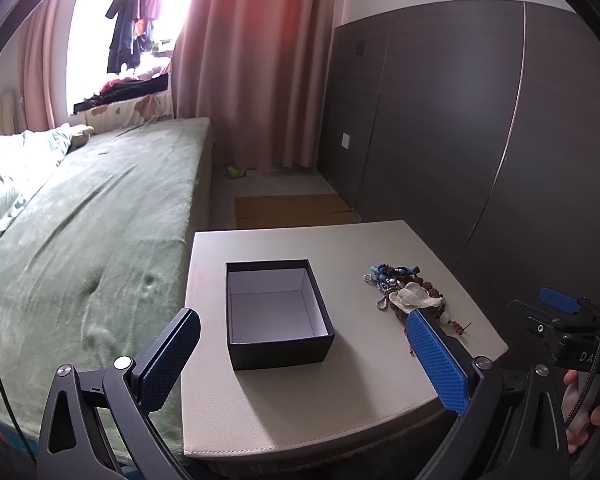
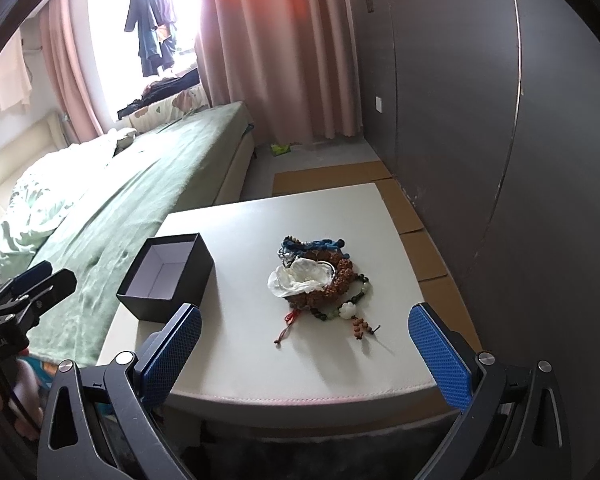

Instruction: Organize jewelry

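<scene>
Sitting on the white table (image 2: 260, 216): black box (image 1: 278, 312), lid off, nothing in it, w/ the jewelry pile (image 2: 320, 276) well apart to its right. Left gripper (image 1: 300, 356) and right gripper (image 2: 304, 354) both spread wide, gripping nothing, hovering at the near edge. Only lettering: "DA" on the right gripper's body, rest cut off; bed (image 1: 92, 240) hugs the table's left.

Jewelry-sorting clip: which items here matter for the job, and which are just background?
Job items:
- black box, open and empty
- jewelry pile beside it on the table
- left claw and right claw, both open, holding nothing

Background:
- bed
- curtains
- hanging clothes
- cardboard on the floor
</scene>
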`<state>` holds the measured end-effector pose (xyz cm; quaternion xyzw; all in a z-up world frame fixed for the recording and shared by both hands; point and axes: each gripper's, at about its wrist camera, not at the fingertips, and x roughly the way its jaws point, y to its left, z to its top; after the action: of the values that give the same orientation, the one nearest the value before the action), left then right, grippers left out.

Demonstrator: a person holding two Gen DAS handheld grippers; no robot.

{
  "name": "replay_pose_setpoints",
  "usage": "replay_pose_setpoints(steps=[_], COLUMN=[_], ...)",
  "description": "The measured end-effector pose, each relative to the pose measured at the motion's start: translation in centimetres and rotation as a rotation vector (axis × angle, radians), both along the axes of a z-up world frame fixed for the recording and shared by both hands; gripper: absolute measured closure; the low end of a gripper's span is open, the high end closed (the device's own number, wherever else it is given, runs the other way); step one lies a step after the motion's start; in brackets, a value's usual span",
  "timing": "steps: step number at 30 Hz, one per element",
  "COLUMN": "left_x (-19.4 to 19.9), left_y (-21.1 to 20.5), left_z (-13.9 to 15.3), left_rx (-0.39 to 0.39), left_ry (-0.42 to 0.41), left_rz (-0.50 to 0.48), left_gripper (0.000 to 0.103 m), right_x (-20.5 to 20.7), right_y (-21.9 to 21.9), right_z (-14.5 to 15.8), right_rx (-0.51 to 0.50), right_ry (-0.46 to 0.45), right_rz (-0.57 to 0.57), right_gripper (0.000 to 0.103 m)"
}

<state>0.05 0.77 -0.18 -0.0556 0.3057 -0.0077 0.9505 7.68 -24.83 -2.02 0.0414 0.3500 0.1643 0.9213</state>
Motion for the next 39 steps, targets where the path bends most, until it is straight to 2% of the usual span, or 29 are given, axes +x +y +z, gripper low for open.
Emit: replay_pose_setpoints(steps=[24,39], left_x=[-0.29,-0.18], left_y=[-0.07,0.16], left_z=[0.07,-0.37], left_rx=[-0.004,-0.013], left_ry=[-0.002,-0.003], left_rz=[-0.007,0.004], left_gripper=[0.000,0.000], right_x=[-0.02,-0.04], right_y=[0.12,-0.48], right_z=[0.06,-0.35], right_rx=[-0.006,0.031], right_ry=[-0.005,0.016], right_rz=[-0.004,-0.024], right_gripper=[0.000,0.000])
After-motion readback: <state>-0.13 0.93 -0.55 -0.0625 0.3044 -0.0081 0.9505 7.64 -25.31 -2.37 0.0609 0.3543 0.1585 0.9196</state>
